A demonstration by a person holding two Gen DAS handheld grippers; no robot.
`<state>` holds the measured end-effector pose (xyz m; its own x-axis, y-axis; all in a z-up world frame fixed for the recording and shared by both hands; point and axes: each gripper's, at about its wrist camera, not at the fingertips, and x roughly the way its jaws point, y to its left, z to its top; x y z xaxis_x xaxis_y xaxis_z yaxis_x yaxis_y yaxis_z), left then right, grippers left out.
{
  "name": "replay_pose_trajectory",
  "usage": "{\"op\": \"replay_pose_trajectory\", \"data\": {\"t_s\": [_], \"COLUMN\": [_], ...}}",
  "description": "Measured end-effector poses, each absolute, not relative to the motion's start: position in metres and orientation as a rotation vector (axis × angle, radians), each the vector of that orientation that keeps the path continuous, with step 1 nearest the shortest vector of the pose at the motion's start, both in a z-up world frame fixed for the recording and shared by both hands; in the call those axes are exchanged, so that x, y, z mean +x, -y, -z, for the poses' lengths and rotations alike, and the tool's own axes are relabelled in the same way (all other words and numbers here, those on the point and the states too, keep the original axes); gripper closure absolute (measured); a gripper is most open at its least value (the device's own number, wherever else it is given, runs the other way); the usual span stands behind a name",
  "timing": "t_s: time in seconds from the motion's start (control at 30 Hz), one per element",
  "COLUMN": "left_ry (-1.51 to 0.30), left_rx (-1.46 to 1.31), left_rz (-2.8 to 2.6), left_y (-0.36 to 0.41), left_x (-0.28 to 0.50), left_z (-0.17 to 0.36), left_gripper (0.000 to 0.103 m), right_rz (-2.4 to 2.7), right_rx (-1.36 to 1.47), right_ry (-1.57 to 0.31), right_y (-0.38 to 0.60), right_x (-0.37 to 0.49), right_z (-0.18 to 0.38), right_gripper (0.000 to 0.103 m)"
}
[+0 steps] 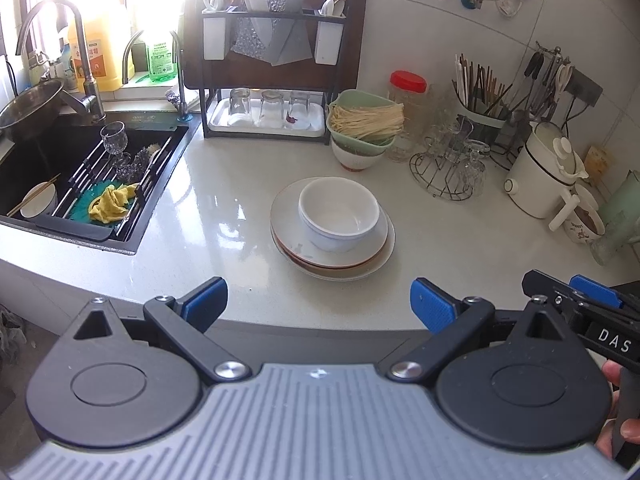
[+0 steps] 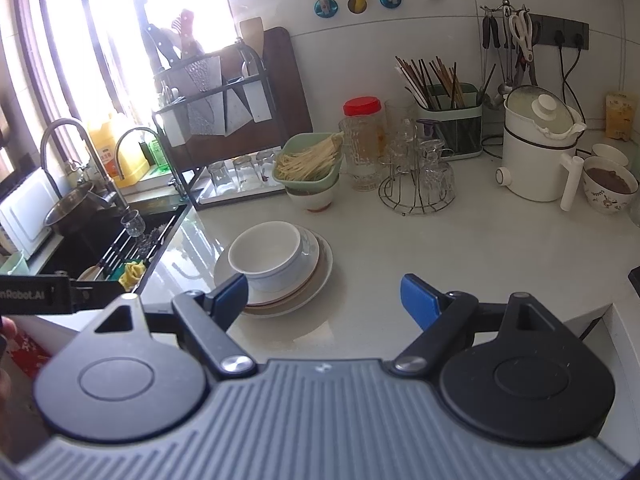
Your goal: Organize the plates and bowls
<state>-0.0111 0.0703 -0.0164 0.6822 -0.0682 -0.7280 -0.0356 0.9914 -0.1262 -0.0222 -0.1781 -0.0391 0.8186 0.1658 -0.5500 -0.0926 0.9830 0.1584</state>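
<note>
A white bowl (image 1: 339, 216) sits on a stack of plates (image 1: 352, 262) in the middle of the white counter; both also show in the right wrist view, the bowl (image 2: 266, 255) and the plates (image 2: 316, 276). My left gripper (image 1: 318, 304) is open and empty, held near the counter's front edge, short of the stack. My right gripper (image 2: 322, 298) is open and empty, its left finger (image 2: 228, 294) close to the front of the stack. The right gripper's tip (image 1: 576, 294) shows at the right of the left wrist view.
A sink (image 1: 48, 168) with a rack, a bowl with chopsticks (image 1: 38, 200) and a yellow cloth lies at left. Behind the stack stand a dish rack (image 1: 276, 60), a green noodle basket on a bowl (image 1: 364, 128), glasses on a wire stand (image 1: 452, 164), a kettle (image 1: 544, 172).
</note>
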Motion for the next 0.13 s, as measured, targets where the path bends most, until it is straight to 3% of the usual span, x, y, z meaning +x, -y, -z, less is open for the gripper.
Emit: {"op": "replay_pose_trajectory", "data": {"t_s": [0.13], "left_ry": [-0.816], "left_rx": [-0.136], "left_rz": [0.017], "left_y": [-0.0726], "left_x": [-0.0103], "left_z": [0.0153], "left_gripper": [0.003], "right_rz": [-0.141], "right_rx": [0.124], "right_ry": [-0.597], "right_y": [0.1775], "right_x": [-0.0213], "right_z": [0.0394], "right_gripper": [0.018]}}
